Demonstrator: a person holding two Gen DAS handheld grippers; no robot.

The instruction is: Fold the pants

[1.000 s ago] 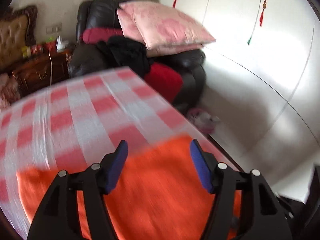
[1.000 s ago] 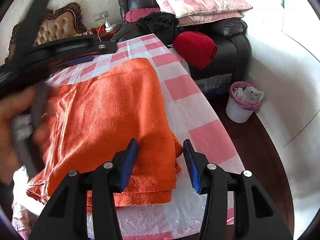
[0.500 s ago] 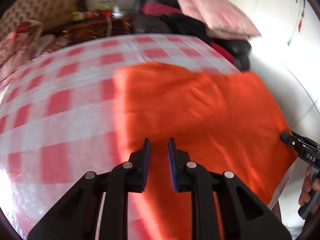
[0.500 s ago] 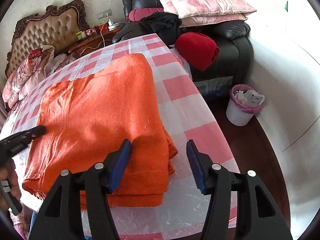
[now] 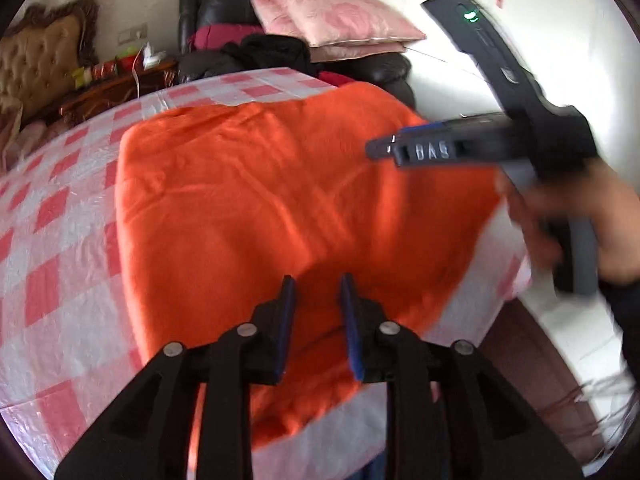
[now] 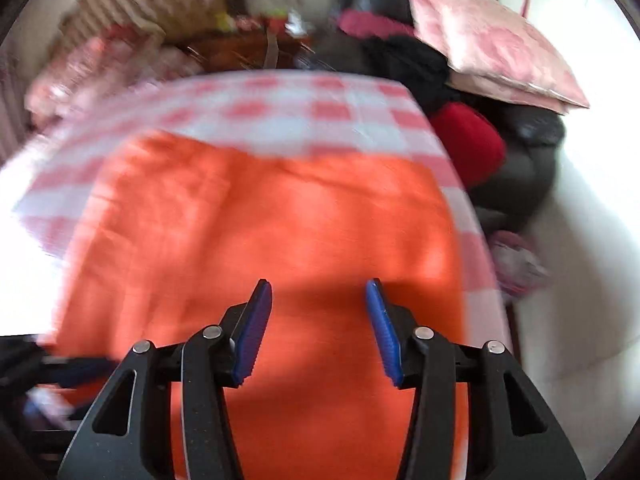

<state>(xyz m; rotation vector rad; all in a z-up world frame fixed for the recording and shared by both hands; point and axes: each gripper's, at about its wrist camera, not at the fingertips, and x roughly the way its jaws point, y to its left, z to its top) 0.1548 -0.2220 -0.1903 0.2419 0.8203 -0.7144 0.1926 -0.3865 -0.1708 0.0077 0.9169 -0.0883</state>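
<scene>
The orange pants (image 5: 280,200) lie folded flat on the red-and-white checked table (image 5: 52,240). My left gripper (image 5: 318,284) hovers over their near edge, jaws a narrow gap apart, holding nothing. The right gripper's fingers (image 5: 432,148) show in the left wrist view above the pants' right side. In the blurred right wrist view, my right gripper (image 6: 318,292) is open and empty over the pants (image 6: 300,220).
A black leather armchair (image 5: 224,12) with pink pillows (image 5: 332,12), dark clothes and a red bundle (image 6: 468,148) stands behind the table. A wooden side table (image 5: 120,84) and a tufted headboard (image 5: 40,64) are at the back left. A bin (image 6: 516,264) is on the floor right.
My left gripper opened slightly and pulled back toward the pants' near edge. My right gripper swung left over the pants' middle, staying open.
</scene>
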